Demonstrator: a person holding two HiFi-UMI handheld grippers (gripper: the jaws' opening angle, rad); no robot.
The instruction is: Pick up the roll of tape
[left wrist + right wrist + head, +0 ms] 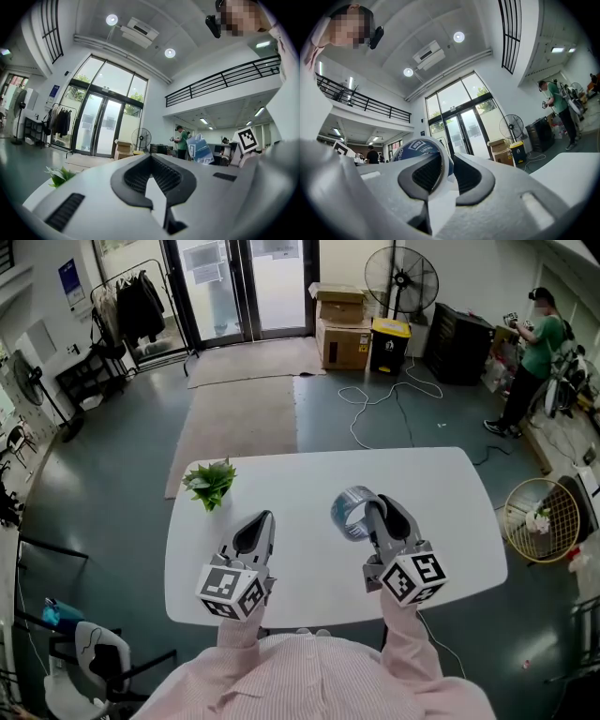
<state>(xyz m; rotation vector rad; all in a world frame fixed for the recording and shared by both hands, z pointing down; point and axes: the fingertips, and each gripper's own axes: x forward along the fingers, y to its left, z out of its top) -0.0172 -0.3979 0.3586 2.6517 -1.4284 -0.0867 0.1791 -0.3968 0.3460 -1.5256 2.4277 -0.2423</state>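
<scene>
Evidently, the roll of tape (351,512) is already secured. In the right gripper view its thin wall is seen pinched between the two dark pads of the right gripper (382,509), one pad inside the ring and the other outside. (A pinch through the hoop was probably chosen because the roll may be too wide to span whole, and ribbed pads hold a thin wall firmly.) The roll is found well to the right of the potted plant (210,482), over the middle of the white table (450,484). It is judged to be carried clear of the tabletop, though the gap beneath it is not shown outright. It is held on edge and somewhat tilted.

The left gripper (261,521) is held near the plant, below and to the right of it in the head view, with its jaws brought together on nothing. It is taken to be parked there so that the lift is not crowded. Both tools are pointed away from the body and roughly level, the right one tipped slightly upward. Both sleeves (412,652) lie close in front of the chest. The pick-up is judged nearly complete. Only a steady hold is thought to be needed, since a slip of the thin wall could let the ring swing or drop.
</scene>
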